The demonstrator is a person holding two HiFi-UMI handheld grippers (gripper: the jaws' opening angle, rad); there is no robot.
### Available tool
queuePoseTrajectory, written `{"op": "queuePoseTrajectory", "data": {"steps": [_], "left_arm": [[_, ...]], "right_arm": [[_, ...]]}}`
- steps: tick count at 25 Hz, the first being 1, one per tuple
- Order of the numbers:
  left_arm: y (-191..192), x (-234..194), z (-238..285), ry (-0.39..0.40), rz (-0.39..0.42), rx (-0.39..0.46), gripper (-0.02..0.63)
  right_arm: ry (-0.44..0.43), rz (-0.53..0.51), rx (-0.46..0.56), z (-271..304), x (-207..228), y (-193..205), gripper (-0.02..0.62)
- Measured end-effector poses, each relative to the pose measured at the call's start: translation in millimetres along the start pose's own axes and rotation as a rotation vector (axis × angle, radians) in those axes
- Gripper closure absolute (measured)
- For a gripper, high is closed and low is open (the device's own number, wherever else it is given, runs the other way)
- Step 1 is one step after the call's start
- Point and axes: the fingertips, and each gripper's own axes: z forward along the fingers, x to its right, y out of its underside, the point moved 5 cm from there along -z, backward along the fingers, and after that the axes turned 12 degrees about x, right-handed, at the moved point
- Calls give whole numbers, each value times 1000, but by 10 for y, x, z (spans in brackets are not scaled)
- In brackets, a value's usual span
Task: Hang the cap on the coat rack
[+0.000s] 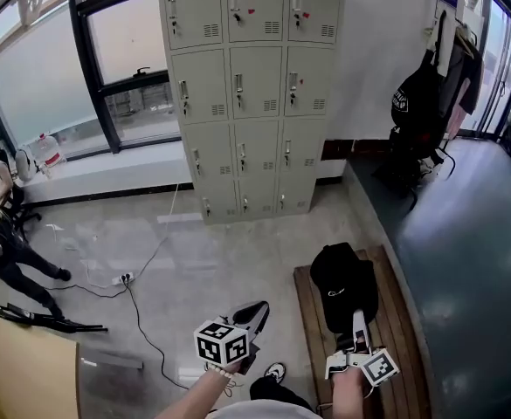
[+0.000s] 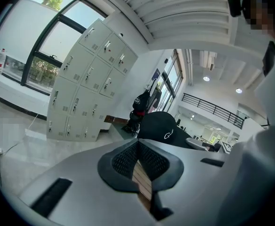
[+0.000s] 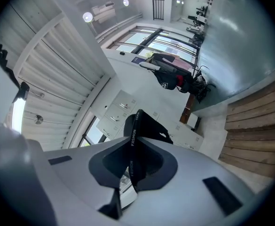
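Black strap (image 3: 133, 131) of cap (image 1: 344, 286), printed "FASHION", clamped in right tongs (image 3: 132, 149).

Grey left gripper (image 1: 255, 311) and right gripper (image 1: 358, 319) carry black-and-white marker cubes (image 1: 222, 341) and black textured fingers (image 2: 123, 160)

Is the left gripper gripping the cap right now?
No: the jaws of the left gripper meet on nothing; the cap is held ahead by the right gripper, shut on its strap.

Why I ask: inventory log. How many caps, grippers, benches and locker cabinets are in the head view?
Cap: 1
Grippers: 2, left gripper, right gripper
Bench: 1
Locker cabinet: 1
Total: 5
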Motion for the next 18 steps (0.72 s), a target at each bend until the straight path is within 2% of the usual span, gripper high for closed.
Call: {"op": "queuePoseTrajectory", "data": {"steps": [7, 12, 18], "left_arm": [[-299, -76, 958, 39, 35, -39, 603], [-328, -23, 1388, 79, 39, -67, 603], [-313, -182, 1675, 75, 5, -90, 603]], "right_arm": [[7, 9, 38, 802, 237, -271, 575], [26, 4, 76, 1037, 454, -481, 575], [61, 1, 81, 1146, 655, -515, 575]]}}
